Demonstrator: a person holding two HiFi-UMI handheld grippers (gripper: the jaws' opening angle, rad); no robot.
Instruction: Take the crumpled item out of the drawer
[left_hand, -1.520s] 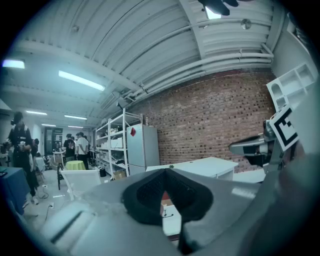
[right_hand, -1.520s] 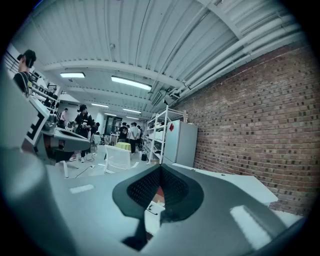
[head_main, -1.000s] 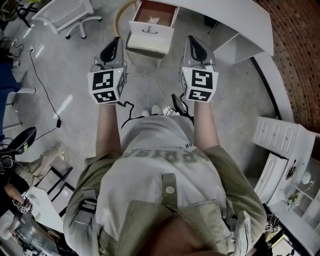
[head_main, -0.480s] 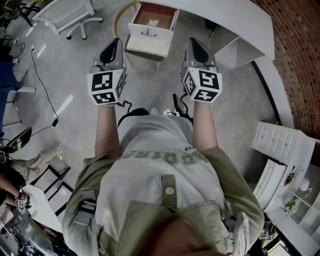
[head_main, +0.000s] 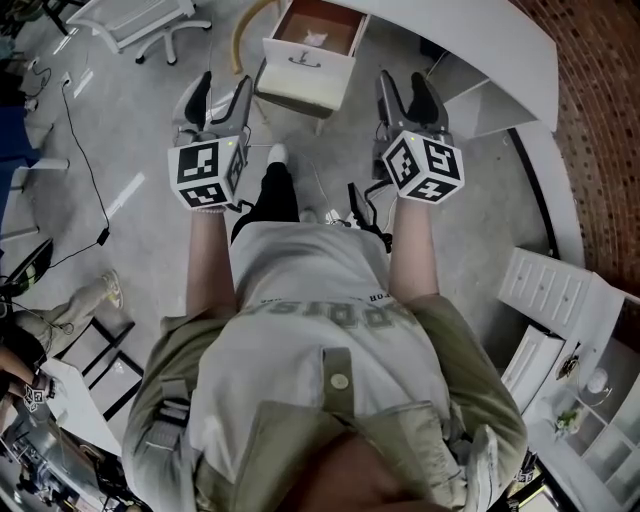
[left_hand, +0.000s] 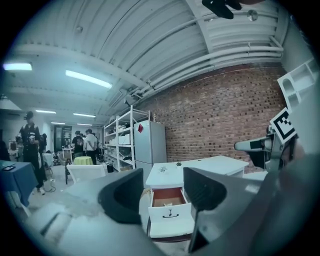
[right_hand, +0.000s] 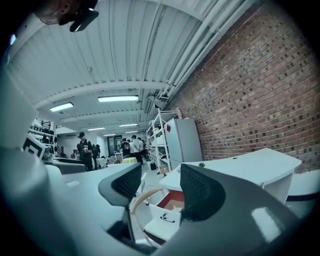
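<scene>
A white drawer (head_main: 303, 80) stands pulled open under the white desk (head_main: 460, 35), straight ahead of me. A pale crumpled item (head_main: 318, 38) lies on its brown bottom and also shows in the left gripper view as a small crumpled item (left_hand: 169, 204). My left gripper (head_main: 220, 98) hovers short of the drawer, to its left. My right gripper (head_main: 406, 96) hovers to its right. The jaws of both have just been opening, with nothing between them. Between the left gripper (left_hand: 162, 195) jaws I see the drawer (left_hand: 170, 220). The right gripper (right_hand: 157, 192) frames the drawer (right_hand: 165, 220) from the side.
A white chair (head_main: 140, 20) stands at the far left and cables (head_main: 85, 150) trail over the grey floor. A white shelf unit (head_main: 560, 300) lies at the lower right. A brick wall (right_hand: 260, 100) runs behind the desk. Several people (left_hand: 32, 145) stand far off.
Both grippers went from shut to open. The right gripper rolled and shifted slightly right. The person's leg and shoe stepped forward between the arms.
</scene>
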